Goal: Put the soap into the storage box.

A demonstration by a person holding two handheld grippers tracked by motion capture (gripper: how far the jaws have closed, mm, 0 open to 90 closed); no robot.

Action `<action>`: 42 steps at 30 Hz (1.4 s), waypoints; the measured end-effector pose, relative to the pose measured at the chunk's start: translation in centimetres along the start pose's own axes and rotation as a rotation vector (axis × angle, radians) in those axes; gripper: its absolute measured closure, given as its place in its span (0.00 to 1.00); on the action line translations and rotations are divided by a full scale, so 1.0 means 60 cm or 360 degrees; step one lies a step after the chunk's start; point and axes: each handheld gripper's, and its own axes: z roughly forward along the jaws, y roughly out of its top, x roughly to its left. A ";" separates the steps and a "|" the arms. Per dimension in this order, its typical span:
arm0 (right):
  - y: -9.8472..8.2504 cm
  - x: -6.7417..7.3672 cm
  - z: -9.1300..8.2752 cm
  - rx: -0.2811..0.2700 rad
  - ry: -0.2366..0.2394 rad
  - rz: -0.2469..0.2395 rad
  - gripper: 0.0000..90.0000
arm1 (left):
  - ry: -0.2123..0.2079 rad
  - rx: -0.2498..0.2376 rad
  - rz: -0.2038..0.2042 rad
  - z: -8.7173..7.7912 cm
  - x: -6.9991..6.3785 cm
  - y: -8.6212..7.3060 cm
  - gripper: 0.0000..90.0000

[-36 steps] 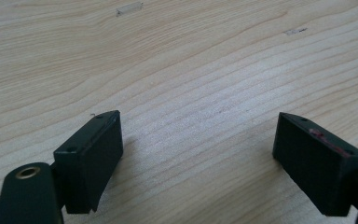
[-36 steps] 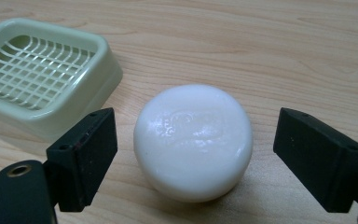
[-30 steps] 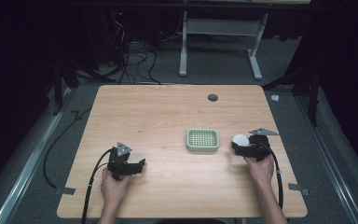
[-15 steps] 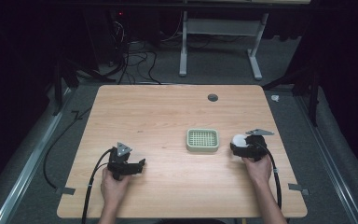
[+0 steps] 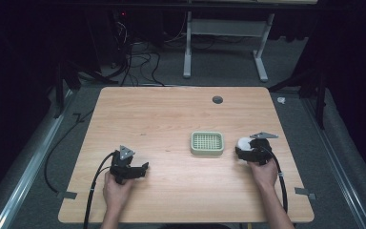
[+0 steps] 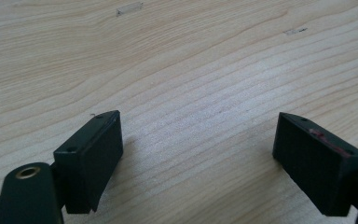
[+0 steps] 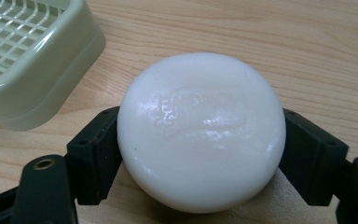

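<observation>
The worktop (image 5: 171,124) carried a green soap dish (image 5: 207,143) near its middle, and just to the dish's right the right tongs (image 7: 200,140) had just been closing and now clasped a round white soap bar (image 7: 200,130) at its sides. The slick, curved bar could squirt out of that pinch on lifting, or clip the dish's rim. The left tongs (image 6: 200,154) rested released over bare wood, well apart.
</observation>
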 end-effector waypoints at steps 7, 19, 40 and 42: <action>0.000 -0.001 -0.002 0.0009 -0.0004 -0.0011 0.26 | 0.0000 0.0000 0.0000 0.000 0.000 0.000 0.18; 0.000 -0.006 -0.015 -0.0023 0.0009 0.0008 0.26 | 0.0001 0.0000 0.0002 0.000 0.000 0.000 0.18; -0.013 -0.004 -0.057 -0.0092 0.0102 0.0040 0.26 | 0.0000 0.0000 0.0002 0.000 0.000 0.000 0.18; -0.013 -0.004 -0.059 -0.0093 0.0106 0.0040 0.26 | 0.0000 0.0000 0.0001 0.000 0.000 0.000 0.18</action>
